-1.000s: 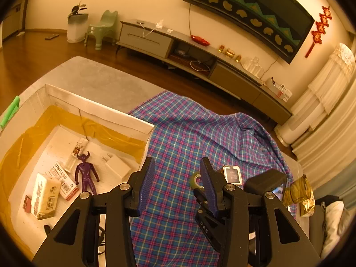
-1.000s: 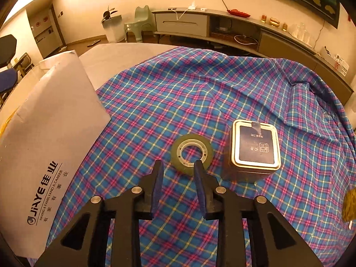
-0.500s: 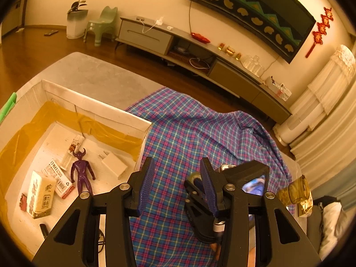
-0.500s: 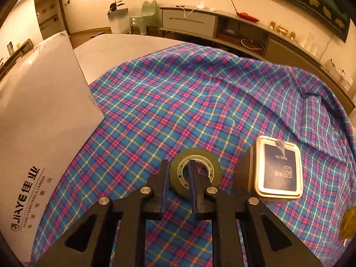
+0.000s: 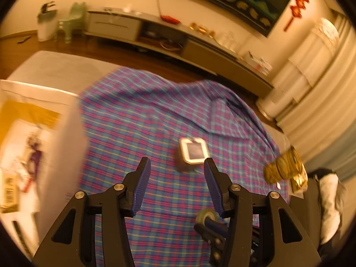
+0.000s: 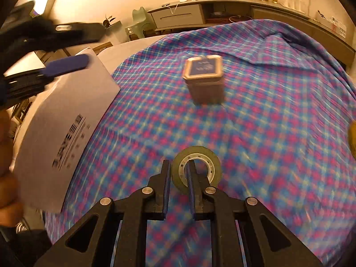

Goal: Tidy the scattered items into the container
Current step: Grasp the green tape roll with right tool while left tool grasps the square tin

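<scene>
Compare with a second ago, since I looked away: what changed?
The right tongs closed on the tape roll's rim and carried it off. The left tongs, empty, are opening toward the tin, which stayed on the plaid cloth.

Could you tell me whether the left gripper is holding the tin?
No, the left gripper has nothing between its opening jaws, and the tin stands apart on the plaid cloth.

Plaid cloth [image 6: 255,120], low cabinet [image 5: 138,25], possibly small chair [image 5: 73,21].
</scene>
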The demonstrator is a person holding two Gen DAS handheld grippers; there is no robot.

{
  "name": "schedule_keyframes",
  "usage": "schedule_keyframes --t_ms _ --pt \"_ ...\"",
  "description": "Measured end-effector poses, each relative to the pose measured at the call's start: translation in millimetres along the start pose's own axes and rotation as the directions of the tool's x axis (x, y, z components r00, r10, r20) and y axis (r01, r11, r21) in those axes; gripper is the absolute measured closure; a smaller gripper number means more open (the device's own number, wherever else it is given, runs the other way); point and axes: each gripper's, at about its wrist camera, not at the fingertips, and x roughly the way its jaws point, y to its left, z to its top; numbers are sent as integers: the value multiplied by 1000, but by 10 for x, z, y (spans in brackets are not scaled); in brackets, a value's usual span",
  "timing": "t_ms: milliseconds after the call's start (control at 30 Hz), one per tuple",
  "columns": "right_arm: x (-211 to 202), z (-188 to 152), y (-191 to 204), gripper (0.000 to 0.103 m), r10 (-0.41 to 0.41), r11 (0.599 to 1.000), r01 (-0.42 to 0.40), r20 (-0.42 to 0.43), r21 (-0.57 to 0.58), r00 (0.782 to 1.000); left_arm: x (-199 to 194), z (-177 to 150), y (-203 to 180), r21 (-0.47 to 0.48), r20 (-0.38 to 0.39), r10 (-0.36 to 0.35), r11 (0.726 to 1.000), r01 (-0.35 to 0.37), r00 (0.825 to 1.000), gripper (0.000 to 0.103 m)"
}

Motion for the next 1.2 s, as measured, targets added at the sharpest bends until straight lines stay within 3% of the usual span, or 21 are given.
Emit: schedule_keyframes --t_ms 267,433,600,833,1067,1200 --pt "-315 -195 47 88 9 999 -9 23 -31 1000 494 12 -231 -1 -16 1 1000 -1 1000 50" --pt "-229 -271 25 88 16 999 -16 -7 -45 1000 762 -10 -283 40 -14 116 993 -115 993 49" --pt "-235 -251 -22 88 18 999 -18 -2 -41 1000 1008 -28 -250 18 -40 121 993 -120 992 47" --pt "-230 -301 -106 88 16 1000 -16 -14 -23 1000 997 -38 -363 37 8 106 994 -106 994 45" --pt "-221 -278 -104 88 18 1000 -18 -12 -20 1000 1261 -66 -342 32 -50 129 991 -128 990 44" --pt "-222 -276 -96 88 12 1000 -12 -9 -26 1000 1322 -55 -344 65 -37 131 990 -129 991 46"
